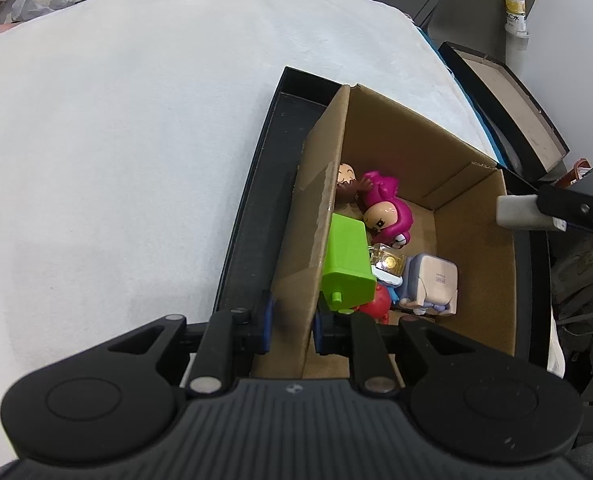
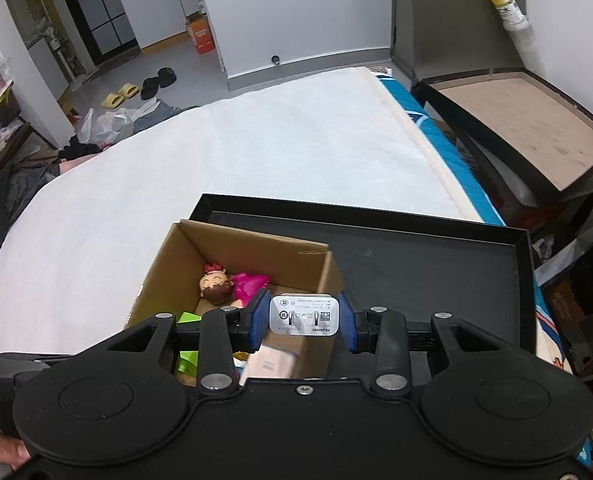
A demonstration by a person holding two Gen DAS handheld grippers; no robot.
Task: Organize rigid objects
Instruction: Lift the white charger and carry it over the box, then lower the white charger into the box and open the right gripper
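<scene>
Over the box: right gripper (image 2: 303, 322) clamping white charger (image 2: 304, 314), hovering.
Box wall: left gripper (image 1: 290, 326) pinching cardboard box (image 1: 324, 216).
Done: toys (image 1: 380, 208) already inside.
Left: dropping charger in.

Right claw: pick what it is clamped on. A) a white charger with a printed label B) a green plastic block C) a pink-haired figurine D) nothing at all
A: in the right wrist view the blue pads of the right claw press both sides of the white charger, held above the cardboard box.
</scene>
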